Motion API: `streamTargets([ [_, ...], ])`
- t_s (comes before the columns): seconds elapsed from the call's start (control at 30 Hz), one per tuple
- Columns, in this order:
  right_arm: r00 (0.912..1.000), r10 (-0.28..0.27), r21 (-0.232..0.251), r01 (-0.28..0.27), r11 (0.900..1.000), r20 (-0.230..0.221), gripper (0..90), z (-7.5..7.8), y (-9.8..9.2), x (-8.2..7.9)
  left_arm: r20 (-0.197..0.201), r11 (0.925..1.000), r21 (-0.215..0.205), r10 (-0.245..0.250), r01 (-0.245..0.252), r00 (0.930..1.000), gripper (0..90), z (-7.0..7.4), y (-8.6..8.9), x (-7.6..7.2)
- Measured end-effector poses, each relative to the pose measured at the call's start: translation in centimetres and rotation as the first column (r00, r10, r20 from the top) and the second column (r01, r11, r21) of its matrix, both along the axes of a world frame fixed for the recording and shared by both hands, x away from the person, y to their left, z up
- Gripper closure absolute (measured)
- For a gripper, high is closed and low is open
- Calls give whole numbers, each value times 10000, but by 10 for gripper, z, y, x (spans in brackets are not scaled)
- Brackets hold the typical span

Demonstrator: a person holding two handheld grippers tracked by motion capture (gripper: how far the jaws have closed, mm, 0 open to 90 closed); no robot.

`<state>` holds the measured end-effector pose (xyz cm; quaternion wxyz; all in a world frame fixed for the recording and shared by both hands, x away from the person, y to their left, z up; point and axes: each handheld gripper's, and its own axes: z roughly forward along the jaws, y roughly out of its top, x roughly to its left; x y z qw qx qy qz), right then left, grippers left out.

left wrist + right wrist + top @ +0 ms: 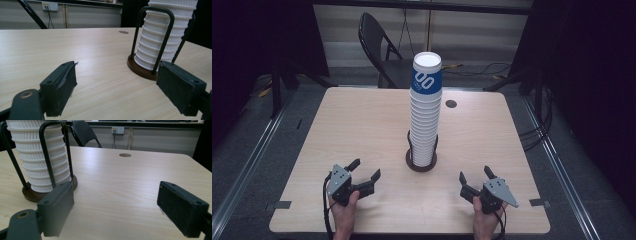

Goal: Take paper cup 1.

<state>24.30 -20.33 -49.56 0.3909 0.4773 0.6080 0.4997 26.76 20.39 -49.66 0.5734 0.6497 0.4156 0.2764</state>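
A tall stack of white paper cups (425,112), the top one with a blue band, stands in a round brown holder with black wire hoops (421,163) near the middle of the wooden table (357,120). My left gripper (365,169) rests near the front edge, to the left of the holder, jaws apart with nothing between them. My right gripper (474,175) rests to the right of the holder, also open and empty. In the left gripper view the cup stack (163,35) and holder (140,70) lie ahead to the right; in the right gripper view the cups (41,157) lie ahead to the left.
A black chair (379,47) stands behind the table's far edge. A small round cable hole (451,104) sits in the tabletop beyond the cups. Dark stands and cables flank the table on both sides.
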Motion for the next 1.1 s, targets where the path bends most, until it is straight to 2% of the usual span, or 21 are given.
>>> streamTargets([
  [0.13, 10000, 21, 123, -22, 9999, 83, 134, 0, -1, -1, -240, 10000, -78, -44, 42, 9997, 160, 0, 0, 3],
  [0.3, 9999, 102, 52, -102, 9999, 4, 133, 0, -1, 0, -407, 9985, -270, -483, 473, 9980, 158, 4, -3, 3],
  [0.43, 9999, 153, 84, -153, 9998, 40, 133, 0, -1, -1, -466, 9985, -14, -553, 553, 9974, 159, 10, -7, 3],
  [0.47, 9995, 310, 99, -311, 9995, 69, 134, 0, 0, -2, -480, 9983, -4, -581, 582, 9972, 159, 12, -8, 4],
  [0.5, 9993, 381, 101, -382, 9992, 59, 134, 0, 0, -2, -423, 9976, -29, -692, 692, 9967, 159, 18, -11, 5],
  [0.53, 9993, 381, 101, -382, 9992, 59, 134, 0, 0, -2, -423, 9976, -29, -692, 692, 9967, 159, 18, -11, 5],
  [0.67, 9991, 412, 99, -413, 9991, 56, 135, 0, 0, -3, -238, 9963, 198, -831, 836, 9963, 160, 35, -18, 9],
  [0.77, 9989, 453, 12, -454, 9990, 80, 134, 0, 1, -3, -171, 9942, 333, -1018, 1023, 9947, 164, 41, -20, 11],
  [0.83, 9989, 472, 9, -472, 9989, 80, 133, 0, 1, -3, -29, 9900, 406, -1348, 1348, 9909, 164, 48, -23, 12],
  [0.87, 9987, 512, 55, -513, 9987, 79, 133, 0, 1, -3, -29, 9900, 406, -1348, 1348, 9909, 164, 48, -23, 12],
  [0.9, 9985, 535, 80, -535, 9985, 75, 134, 0, 1, -3, 156, 9832, 402, -1789, 1782, 9837, 156, 53, -24, 13],
  [1.0, 9983, 571, 89, -571, 9983, 77, 135, 0, 1, -3, 235, 9848, 395, -1704, 1694, 9851, 159, 58, -28, 14],
  [1.03, 9981, 617, 105, -617, 9980, 49, 136, 0, 1, -2, 121, 9836, 470, -1749, 1742, 9845, 158, 63, -31, 16],
  [1.1, 9979, 643, 100, -643, 9979, 5, 138, 0, 0, -2, 227, 9815, 547, -1851, 1836, 9825, 161, 68, -36, 18],
])
